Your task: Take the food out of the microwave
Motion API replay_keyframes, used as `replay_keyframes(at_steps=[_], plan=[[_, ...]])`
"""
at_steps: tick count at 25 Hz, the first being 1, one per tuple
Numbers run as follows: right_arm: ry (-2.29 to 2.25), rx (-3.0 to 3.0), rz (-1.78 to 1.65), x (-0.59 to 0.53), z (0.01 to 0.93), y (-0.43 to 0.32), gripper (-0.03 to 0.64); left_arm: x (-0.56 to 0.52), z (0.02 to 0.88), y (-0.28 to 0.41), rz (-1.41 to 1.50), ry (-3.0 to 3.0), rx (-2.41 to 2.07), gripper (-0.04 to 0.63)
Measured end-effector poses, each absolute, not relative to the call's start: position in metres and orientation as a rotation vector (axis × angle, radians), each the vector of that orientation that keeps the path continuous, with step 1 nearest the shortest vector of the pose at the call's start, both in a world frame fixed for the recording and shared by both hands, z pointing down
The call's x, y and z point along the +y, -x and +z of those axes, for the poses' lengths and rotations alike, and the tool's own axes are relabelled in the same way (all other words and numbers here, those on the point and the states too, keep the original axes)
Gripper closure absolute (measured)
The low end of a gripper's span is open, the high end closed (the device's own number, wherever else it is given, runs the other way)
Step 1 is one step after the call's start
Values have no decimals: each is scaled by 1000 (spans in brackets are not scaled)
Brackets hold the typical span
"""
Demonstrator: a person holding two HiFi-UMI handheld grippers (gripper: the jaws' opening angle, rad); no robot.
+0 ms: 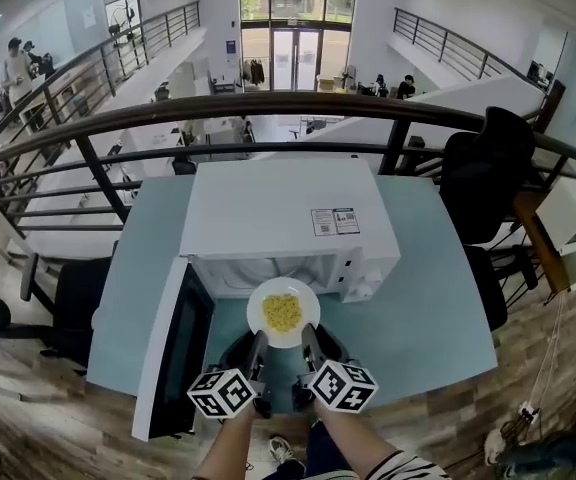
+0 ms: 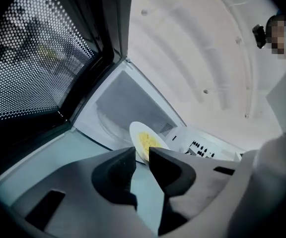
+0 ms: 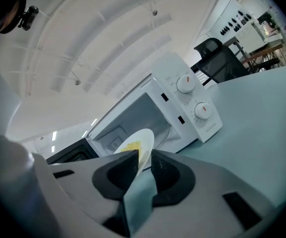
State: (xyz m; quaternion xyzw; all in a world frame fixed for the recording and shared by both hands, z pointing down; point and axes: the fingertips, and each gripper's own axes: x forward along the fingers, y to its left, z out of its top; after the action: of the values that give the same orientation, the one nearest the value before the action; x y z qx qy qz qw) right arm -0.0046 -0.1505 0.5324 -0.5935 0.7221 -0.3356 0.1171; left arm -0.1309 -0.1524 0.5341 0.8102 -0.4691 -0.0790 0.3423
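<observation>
Left gripper and right gripper each clamped the near rim of the plate of yellow food, the open microwave just beyond their tips

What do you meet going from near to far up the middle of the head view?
left tongs and right tongs side by side, both gripping the plate → plate of yellow food → open microwave → railing
</observation>
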Motion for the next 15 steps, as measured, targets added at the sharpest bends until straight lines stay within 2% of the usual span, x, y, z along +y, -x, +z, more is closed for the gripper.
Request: replay_keyframes(at_steps=[15], plan=[[1662, 2183, -1034, -84, 510, -22, 532, -80, 507, 104, -241, -2072, -1289, 505]])
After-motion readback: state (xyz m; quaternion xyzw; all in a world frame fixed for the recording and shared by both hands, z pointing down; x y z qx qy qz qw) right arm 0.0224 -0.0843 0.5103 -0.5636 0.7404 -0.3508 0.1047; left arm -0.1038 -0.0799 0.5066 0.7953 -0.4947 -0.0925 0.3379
